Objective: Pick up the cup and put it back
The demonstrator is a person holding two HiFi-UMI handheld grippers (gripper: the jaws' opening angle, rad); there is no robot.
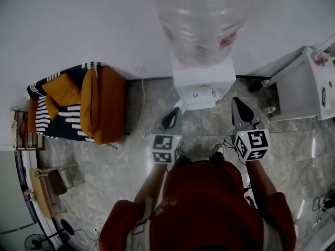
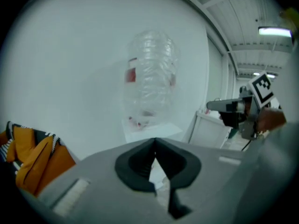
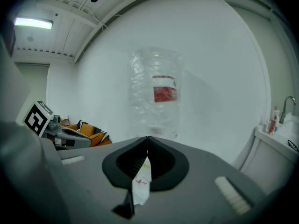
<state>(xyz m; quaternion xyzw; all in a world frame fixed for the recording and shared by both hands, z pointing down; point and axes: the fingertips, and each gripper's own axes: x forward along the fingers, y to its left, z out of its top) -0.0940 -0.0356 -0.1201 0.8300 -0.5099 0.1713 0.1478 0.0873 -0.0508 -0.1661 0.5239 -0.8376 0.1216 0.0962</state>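
Head view. Standing person in a red top, facing a water dispenser (image 1: 203,88) set against the wall.

- Left gripper (image 1: 170,120): held out at waist height and aimed at the dispenser front. Jaws closed tip to tip, nothing between them; the left gripper view shows only the white dispenser body through the slot below the tips.
- Right gripper (image 1: 242,114): level with the left and apart from it, aimed the same way. Jaws closed and empty; the pale strip in their slot in the right gripper view reads as the dispenser behind, not a held item.
- Bottle (image 1: 199,20): large, clear, inverted on the dispenser, with a red label.
- Cup: not found in any view. It probably sits at the dispenser's tap recess, which would explain why both grippers point there; this cannot be confirmed.
- Sofa (image 1: 102,103): orange with a striped throw, at the left wall, well apart from the person.
- Cabinet (image 1: 301,88): white, to the right of the dispenser.
- Floor (image 1: 136,156): grey marble-pattern tile.

Stage, as judged: approach only. The jaws would have to open before any pickup.
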